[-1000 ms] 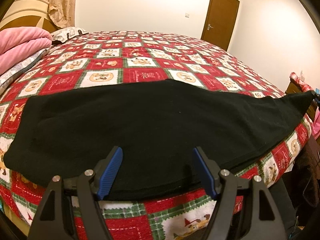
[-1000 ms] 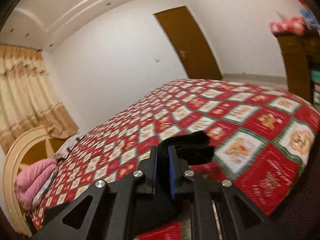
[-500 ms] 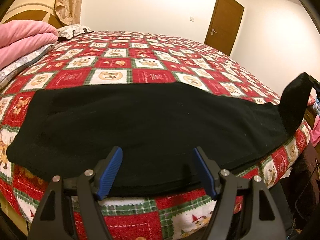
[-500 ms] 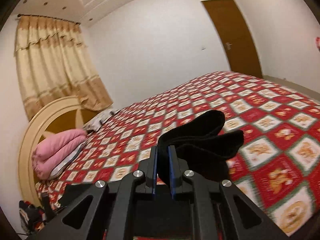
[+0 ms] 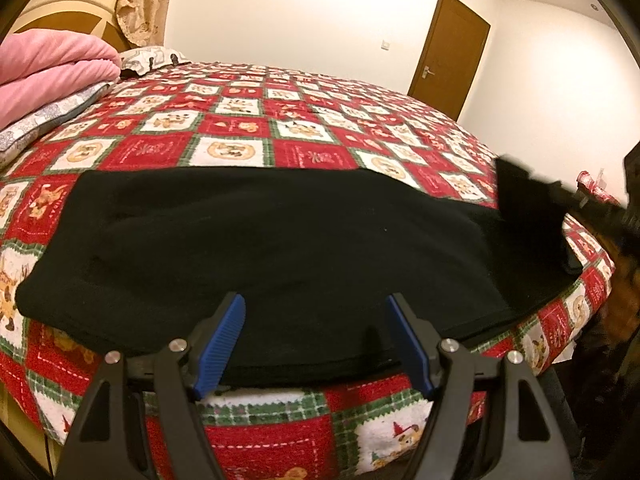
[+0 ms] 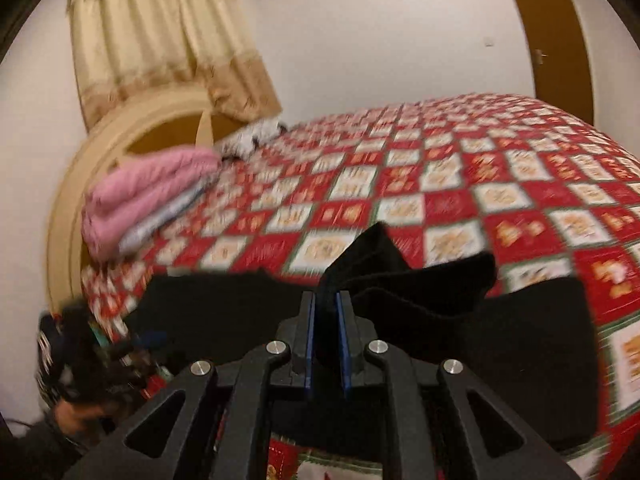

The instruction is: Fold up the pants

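Black pants [image 5: 260, 248] lie flat across near edge of bed [image 5: 280, 128]. Left gripper [image 5: 316, 344] wide open, nothing held, over pants' near hem. Right gripper [image 6: 325, 336] clamped on pants' leg end, lifted & folded back above rest.

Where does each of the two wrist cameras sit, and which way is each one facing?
Left wrist: above the bed's near edge, looking across the black pants toward the door; open left gripper shows.
Right wrist: at the pants' leg end, facing the headboard; right gripper clamps pants fabric.
Shared: pants, bedspread, pink blanket, door.
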The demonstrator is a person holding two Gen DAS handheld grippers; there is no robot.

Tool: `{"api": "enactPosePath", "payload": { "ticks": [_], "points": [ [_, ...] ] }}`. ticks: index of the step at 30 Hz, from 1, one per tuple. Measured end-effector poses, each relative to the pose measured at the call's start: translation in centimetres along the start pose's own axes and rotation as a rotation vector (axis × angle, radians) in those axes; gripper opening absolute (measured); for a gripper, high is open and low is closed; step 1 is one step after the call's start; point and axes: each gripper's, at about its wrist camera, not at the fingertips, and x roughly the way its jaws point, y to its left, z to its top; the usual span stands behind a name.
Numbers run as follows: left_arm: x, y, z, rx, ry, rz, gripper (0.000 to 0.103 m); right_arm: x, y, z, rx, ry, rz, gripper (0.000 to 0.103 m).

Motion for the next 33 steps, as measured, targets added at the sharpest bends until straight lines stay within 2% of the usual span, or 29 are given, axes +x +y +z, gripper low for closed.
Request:
{"api": "enactPosePath", "payload": {
  "ticks": [6,11,14,16,18,19,23,27,29,33],
  "points": [
    [0.1,0.2,0.0,-0.008,-0.003,-0.009,0.075,3.1,2.2,-2.1,-0.080,0.067,-0.027,0.010],
    [0.0,0.3,0.0,-0.005,-0.001,-0.010,0.075,6.4,4.3,-3.9,-0.272,0.271,-0.130,0.013],
    [-0.1,0.3,0.0,-0.007,-0.001,-0.015,0.075,4.8,4.2,-4.1,-0.285,0.275,-0.118,0.017],
    [-0.2,0.0,0.2,-0.005,0.003,-0.015,0.075,3.1,3.0,-3.6,-0.237,0.268,-0.076,0.023],
    [-0.2,-0.7,0.4,0.009,0.007,-0.028,0.075,1.3,1.9,-3.1,-0.218,0.250,-0.053,0.034],
    [-0.2,-1.2,0.5,0.024,0.009,-0.038,0.075,0.5,1.3,-2.9,-0.215,0.241,-0.053,0.035],
    [0.3,-4.8,2.1,0.130,0.020,-0.096,0.075,-3.0,-2.9,-2.1,-0.157,0.204,-0.126,0.035],
    [1.3,-8.3,4.2,0.174,0.024,-0.182,0.075,-5.8,-7.4,-1.9,-0.054,0.136,-0.220,0.035],
    [2.5,-10.5,5.4,0.188,0.035,-0.233,0.075,-6.6,-9.2,-2.2,0.005,0.107,-0.230,0.035],
    [5.6,-14.3,6.5,0.230,0.066,-0.256,0.075,-7.3,-12.2,-3.0,0.113,0.060,-0.221,0.036]
  ]
}}
